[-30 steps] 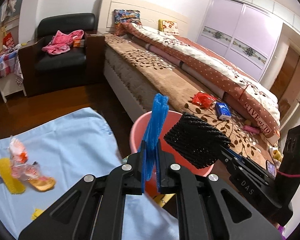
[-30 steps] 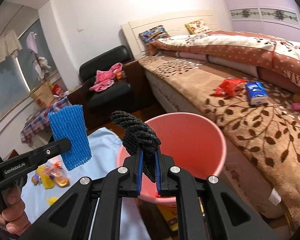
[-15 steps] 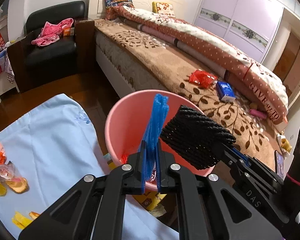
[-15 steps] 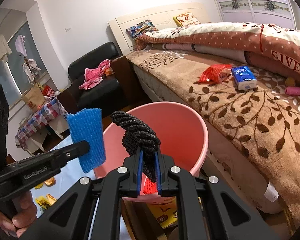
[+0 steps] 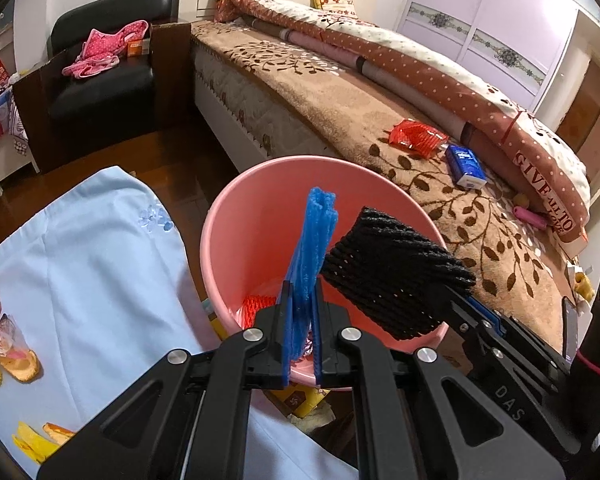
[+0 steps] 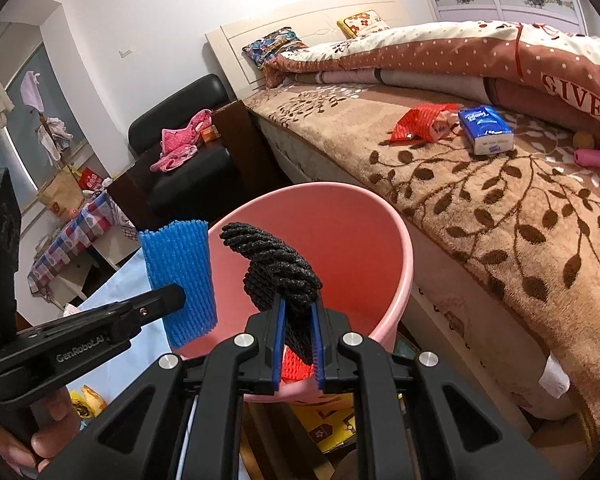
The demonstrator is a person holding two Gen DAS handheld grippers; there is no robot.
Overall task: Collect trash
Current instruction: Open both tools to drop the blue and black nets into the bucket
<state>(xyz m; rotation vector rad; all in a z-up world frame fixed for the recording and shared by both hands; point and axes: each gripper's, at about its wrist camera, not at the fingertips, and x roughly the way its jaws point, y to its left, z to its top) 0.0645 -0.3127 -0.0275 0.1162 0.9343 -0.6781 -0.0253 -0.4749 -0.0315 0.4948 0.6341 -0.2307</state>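
Note:
My left gripper (image 5: 301, 300) is shut on a blue foam net sleeve (image 5: 312, 248) and holds it upright over the pink bucket (image 5: 236, 216). My right gripper (image 6: 298, 320) is shut on a black foam net sleeve (image 6: 276, 264), also over the pink bucket (image 6: 396, 248). In the right wrist view the blue sleeve (image 6: 178, 276) hangs at the bucket's left rim. In the left wrist view the black sleeve (image 5: 392, 276) is just right of the blue one. A red net piece (image 5: 256, 304) lies inside the bucket.
A light blue cloth (image 5: 84, 264) to the left holds wrappers and yellow scraps (image 5: 8, 344). A bed (image 5: 340, 108) behind the bucket carries a red wrapper (image 5: 416, 136) and a blue tissue pack (image 5: 466, 164). A black armchair (image 5: 104, 76) stands at the back left.
Both grippers have moved forward and lower with their foam sleeves, from beside the bucket to directly over its opening. Both stay shut on their sleeves.

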